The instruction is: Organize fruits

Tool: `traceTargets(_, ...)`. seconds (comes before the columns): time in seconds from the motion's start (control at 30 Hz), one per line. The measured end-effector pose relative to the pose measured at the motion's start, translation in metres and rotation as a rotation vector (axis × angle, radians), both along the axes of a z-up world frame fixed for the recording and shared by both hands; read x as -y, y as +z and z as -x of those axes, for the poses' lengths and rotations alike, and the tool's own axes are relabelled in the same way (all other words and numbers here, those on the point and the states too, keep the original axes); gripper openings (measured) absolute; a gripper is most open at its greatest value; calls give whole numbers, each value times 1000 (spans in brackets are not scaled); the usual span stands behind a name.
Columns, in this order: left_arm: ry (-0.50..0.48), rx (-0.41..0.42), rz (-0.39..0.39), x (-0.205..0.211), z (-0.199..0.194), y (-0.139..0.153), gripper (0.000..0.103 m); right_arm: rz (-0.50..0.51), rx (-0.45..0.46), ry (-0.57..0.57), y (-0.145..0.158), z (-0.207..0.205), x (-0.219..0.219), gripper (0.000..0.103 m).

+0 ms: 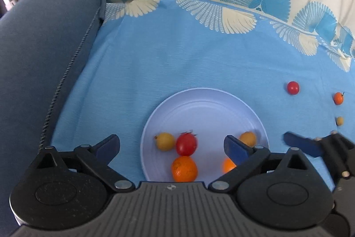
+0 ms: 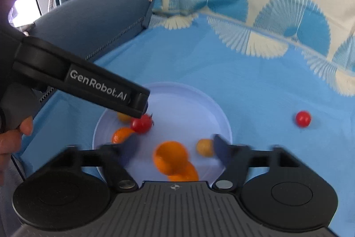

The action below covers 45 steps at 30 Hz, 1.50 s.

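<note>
Fruits [image 1: 186,143] sat gathered on the plate [image 1: 206,101] at lower centre as both tongs, left [image 1: 170,144] and right [image 2: 175,148], hovered wide and empty, a red one [image 2: 303,118] waiting at right.

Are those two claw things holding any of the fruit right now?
No, neither holds anything. The left gripper and right gripper both hang open above the plate, and the orange between the right one's fingers looks blurred and ungripped.

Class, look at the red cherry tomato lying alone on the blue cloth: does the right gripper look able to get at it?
Probably yes. The red cherry tomato lies in the open on the blue cloth, right of the plate, with nothing around it, and the right gripper is open and empty.
</note>
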<state>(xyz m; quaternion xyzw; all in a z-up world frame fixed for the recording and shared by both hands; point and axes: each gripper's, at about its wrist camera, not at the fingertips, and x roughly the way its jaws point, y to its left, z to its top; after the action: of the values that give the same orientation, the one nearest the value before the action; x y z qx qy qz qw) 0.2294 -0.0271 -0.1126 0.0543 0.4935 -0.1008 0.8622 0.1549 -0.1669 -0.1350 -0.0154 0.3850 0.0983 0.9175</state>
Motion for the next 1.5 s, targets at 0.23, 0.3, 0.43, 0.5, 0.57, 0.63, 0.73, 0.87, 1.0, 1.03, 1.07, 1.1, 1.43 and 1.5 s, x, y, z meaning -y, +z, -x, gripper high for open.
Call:
traceTargets(0.23, 73, -54, 3, -20, 42, 13, 101, -2, -31, -28, 22, 37, 6, 95)
traceTargets(0.3, 83, -69, 5, -26, 58, 17, 101, -15, -47, -55, 29, 51, 8, 97)
traceTargets(0.43, 99, -60, 2, -37, 86, 28, 101, -36, -43, -127, 44, 81, 9, 98)
traceTargets(0.5, 105, -50, 12, -41, 100, 35, 101, -38, -14, -157, 53, 96, 7, 99)
traceTargets(0.57, 102, -36, 18, -44, 112, 41, 101, -34, 16, -182, 62, 110, 3, 99)
traceTargets(0.63, 96, -12, 18, -47, 125, 49, 101, -30, 41, -194, 69, 123, 0, 100)
traceTargets(0.73, 93, 21, 19, -51, 142, 61, 101, -18, 65, -192, 76, 140, -8, 100)
traceTargets(0.87, 92, 55, 23, -55, 161, 72, 102, -3, 91, -189, 84, 162, -15, 101)
traceTargets(1.0, 88, 88, 27, -57, 177, 82, 102, 3, 118, -191, 91, 180, -20, 102)
traceTargets(1.03, 86, 95, 29, -57, 180, 84, 102, 4, 124, -190, 92, 183, -21, 102)
traceTargets(1.07, 84, 102, 31, -57, 184, 86, 102, 6, 130, -190, 93, 188, -21, 102)
traceTargets(1.1, 81, 110, 34, -56, 187, 88, 103, 8, 135, -188, 95, 191, -22, 102)
traceTargets(1.43, 58, 173, 36, -49, 210, 105, 103, -1, 176, -213, 106, 218, -19, 102)
traceTargets(1.5, 56, 180, 37, -49, 213, 107, 103, -5, 181, -220, 107, 221, -18, 102)
